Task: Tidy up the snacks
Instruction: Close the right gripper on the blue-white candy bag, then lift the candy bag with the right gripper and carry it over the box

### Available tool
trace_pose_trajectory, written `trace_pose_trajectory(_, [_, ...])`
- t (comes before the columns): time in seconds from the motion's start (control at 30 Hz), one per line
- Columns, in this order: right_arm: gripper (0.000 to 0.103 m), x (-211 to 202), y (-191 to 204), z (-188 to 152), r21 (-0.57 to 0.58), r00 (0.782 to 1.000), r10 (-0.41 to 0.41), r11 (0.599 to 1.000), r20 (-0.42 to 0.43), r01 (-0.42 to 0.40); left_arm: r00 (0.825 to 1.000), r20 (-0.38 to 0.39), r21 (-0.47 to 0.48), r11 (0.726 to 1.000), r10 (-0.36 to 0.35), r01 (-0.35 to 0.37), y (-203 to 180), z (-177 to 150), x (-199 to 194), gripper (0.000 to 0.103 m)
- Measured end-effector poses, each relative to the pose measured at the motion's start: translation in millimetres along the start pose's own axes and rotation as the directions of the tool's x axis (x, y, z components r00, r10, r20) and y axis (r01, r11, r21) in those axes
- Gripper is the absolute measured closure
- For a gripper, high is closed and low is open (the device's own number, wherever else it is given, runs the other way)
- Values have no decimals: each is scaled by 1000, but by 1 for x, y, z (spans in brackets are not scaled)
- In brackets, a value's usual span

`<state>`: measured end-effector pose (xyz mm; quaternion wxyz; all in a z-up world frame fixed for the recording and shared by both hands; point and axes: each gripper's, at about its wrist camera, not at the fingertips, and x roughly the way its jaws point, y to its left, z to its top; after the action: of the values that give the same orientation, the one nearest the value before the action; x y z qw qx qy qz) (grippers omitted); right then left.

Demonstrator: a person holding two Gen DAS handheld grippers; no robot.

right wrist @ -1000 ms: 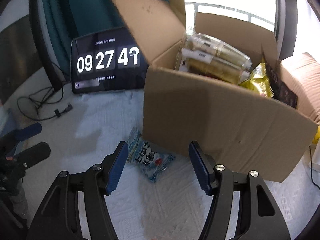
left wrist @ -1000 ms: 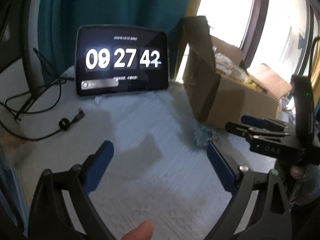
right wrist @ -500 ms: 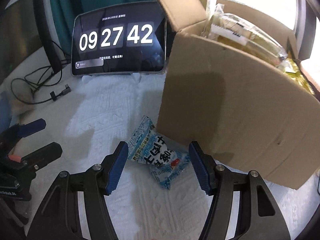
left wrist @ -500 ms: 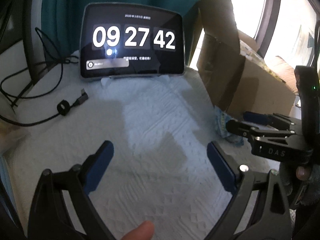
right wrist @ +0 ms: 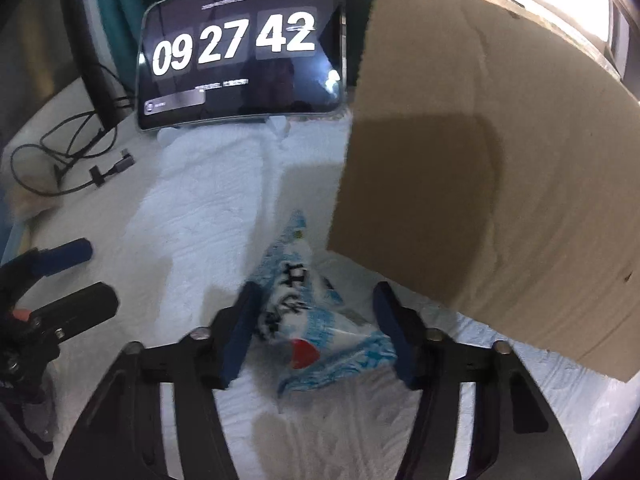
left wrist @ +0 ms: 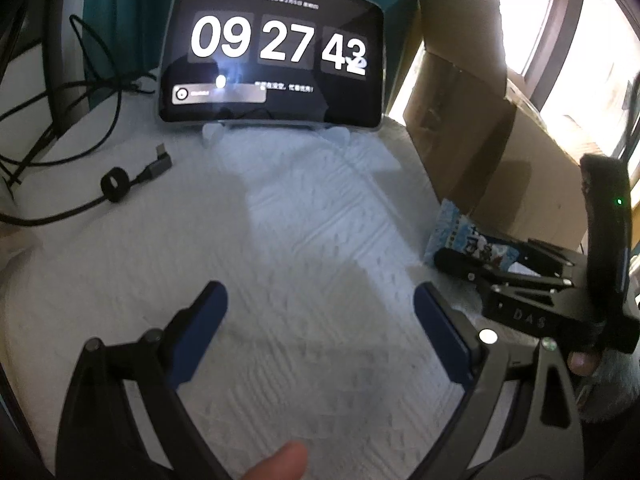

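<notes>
Straddling the blue-and-white snack packet [right wrist: 316, 312] at lower centre, the right gripper [right wrist: 316, 316] has just been closing, pads not yet clamped, so boxing it in the cardboard box [right wrist: 480, 160] remains, while the left gripper [left wrist: 320, 320] hangs wide and empty.

Blue-white snack pkt [right wrist: 316, 320] beside cardboard box [right wrist: 480, 168]

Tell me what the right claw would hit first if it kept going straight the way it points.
Most likely the blue-and-white snack packet, which already lies between the right claw fingers, whose jaws have just been closing. Beneath it is the white cloth. The cardboard box stands off to the right.
</notes>
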<state>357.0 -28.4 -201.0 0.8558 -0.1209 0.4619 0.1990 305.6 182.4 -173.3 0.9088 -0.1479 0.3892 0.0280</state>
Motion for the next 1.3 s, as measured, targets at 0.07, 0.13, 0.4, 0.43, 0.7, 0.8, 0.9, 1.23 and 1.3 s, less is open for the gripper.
trace_pose_trajectory(0.07, [53,-2,5,-1,-22,1000,-8,1000,3,9,1000,-3,-2,1000,0,0,0,0,1,8])
trace_pose_trajectory(0.13, [60,-5,8,-3,-38,1000,-7,999,4,7,1000,-6,-8,1000,0,0,0,0,1,8])
trace_pose_trajectory(0.4, [66,-21,11,-19,-48,1000,-6,999,5,6,1000,-20,-9,1000,19,-19,-1,-1,4,8])
trace_pose_trajectory(0.43, [66,-23,10,-21,-46,1000,-7,999,6,7,999,-21,-8,1000,24,-24,-2,-1,4,8])
trace_pose_trajectory(0.7, [67,-50,-17,-50,15,999,-36,999,21,36,997,-33,52,997,66,-64,-14,-4,4,8])
trace_pose_trajectory(0.8, [67,-63,-32,-63,50,998,-53,997,28,51,997,-43,61,996,63,-60,-20,-8,2,8])
trace_pose_trajectory(0.9, [67,-77,-47,-76,85,997,-65,994,39,61,997,-52,85,995,63,-58,-31,-16,-2,8])
trace_pose_trajectory(1.23, [67,-120,-91,-118,176,991,-107,980,78,92,997,-67,174,985,33,-21,-99,-30,-13,8])
trace_pose_trajectory(1.3, [67,-131,-101,-124,195,989,-116,976,92,96,998,-64,192,981,23,-10,-114,-31,-15,8])
